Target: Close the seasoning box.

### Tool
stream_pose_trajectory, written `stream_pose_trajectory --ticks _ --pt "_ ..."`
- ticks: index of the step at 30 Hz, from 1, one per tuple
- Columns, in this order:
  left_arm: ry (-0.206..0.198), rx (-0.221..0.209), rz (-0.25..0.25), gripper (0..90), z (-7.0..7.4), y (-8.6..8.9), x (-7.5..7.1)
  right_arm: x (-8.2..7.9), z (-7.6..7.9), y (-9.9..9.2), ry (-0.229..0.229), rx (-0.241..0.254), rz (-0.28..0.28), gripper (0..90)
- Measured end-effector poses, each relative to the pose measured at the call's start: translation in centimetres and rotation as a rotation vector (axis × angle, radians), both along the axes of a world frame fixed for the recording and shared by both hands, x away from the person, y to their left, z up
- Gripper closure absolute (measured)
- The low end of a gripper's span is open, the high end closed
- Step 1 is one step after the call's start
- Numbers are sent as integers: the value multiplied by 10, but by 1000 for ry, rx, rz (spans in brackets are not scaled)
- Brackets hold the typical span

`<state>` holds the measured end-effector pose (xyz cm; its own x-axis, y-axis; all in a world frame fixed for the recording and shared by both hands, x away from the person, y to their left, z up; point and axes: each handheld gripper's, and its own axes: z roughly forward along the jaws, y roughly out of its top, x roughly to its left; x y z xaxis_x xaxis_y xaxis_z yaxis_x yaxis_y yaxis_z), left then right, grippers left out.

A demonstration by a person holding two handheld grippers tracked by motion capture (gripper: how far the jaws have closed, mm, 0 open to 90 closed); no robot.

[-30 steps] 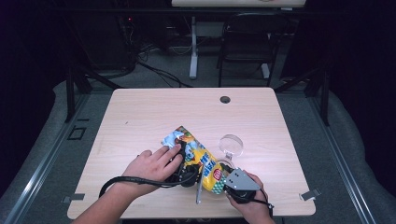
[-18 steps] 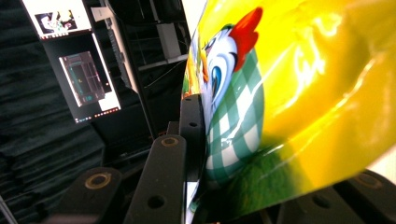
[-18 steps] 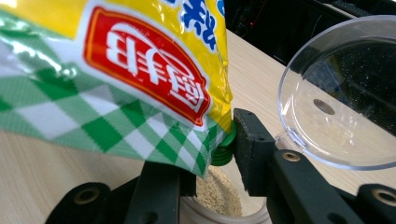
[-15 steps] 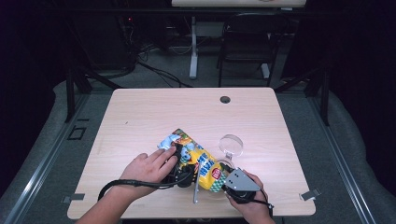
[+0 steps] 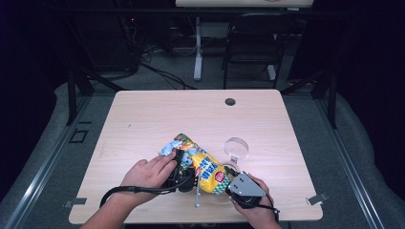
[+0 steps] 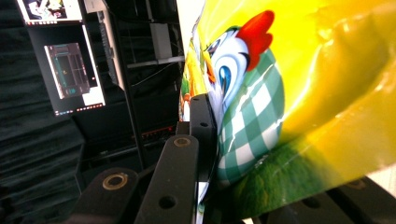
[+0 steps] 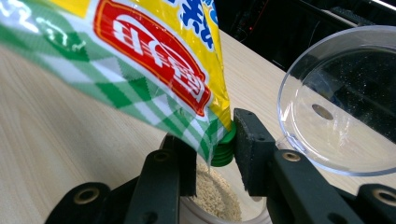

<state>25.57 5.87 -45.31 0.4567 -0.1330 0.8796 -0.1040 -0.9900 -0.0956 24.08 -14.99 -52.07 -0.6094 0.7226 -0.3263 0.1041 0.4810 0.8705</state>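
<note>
A yellow snack bag (image 5: 203, 164) with a cartoon rooster (image 6: 280, 93) is held tilted above the table's front middle. My left gripper (image 5: 184, 175) is shut on the bag's side. Its jaws have just been closing, and one pad (image 6: 203, 126) presses into the foil. The bag's lower corner ends in a green ridged cap (image 7: 223, 150), which hangs over a clear jar (image 7: 215, 193) of beige grains. My right gripper (image 7: 215, 154) is shut on that jar, one jaw on each side of its rim. Its grey top plate (image 5: 246, 186) shows near the front edge.
A clear round lid (image 5: 237, 147) rests just behind the jar and looms at the right in the right gripper view (image 7: 341, 107). A thin grey rod (image 5: 197, 193) lies by the front edge. The table (image 5: 143, 119) has a dark hole (image 5: 230, 101) at the back.
The left hand and the bag have shifted only slightly. The right hand has kept still.
</note>
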Motion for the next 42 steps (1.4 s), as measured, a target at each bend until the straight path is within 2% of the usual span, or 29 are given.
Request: stream_pose_trajectory --ticks 1,2,3,11,12,13,14,16,17,18,19,20,23,24,28,34,42 --pt "4 -3 -2 863 0 1 0 -2 3 -2 43 -40 2 713" --pt "5 -8 -1 865 -1 1 1 0 0 0 -4 1 0 713" --pt "6 -10 0 866 -1 2 1 0 0 0 -6 0 0 713" --pt "37 -69 5 870 -5 8 2 0 -1 0 -13 11 6 705" --pt "41 -70 6 870 -5 9 3 2 -1 -1 -7 31 40 695" --pt "48 -89 10 870 -7 10 3 0 -1 -1 -12 18 3 689" --pt "57 -94 12 870 -7 10 3 0 0 -1 -8 25 2 687" --pt "76 -134 15 871 -10 12 5 1 -1 -1 -8 27 4 684" --pt "80 -139 18 871 -10 13 5 1 -1 -1 -6 28 6 681" --pt "87 -126 25 871 -10 14 5 1 -1 -1 -5 29 6 680" --pt "89 -142 22 871 -11 14 6 1 -2 0 -32 32 -20 678" --pt "97 -152 24 871 -12 15 6 1 -1 -2 -8 28 5 674" --pt "104 -178 24 871 -13 17 7 1 -1 -3 -11 33 4 652" --pt "120 -185 33 871 -12 18 7 1 -1 -3 -11 34 1 640" --pt "139 -251 34 871 -12 21 8 2 -2 -4 -12 38 -3 591" --pt "142 -282 39 871 -11 25 10 2 -2 -6 -18 52 -10 565" --pt "155 -295 52 870 -11 29 11 3 -3 -7 -13 53 -16 566"
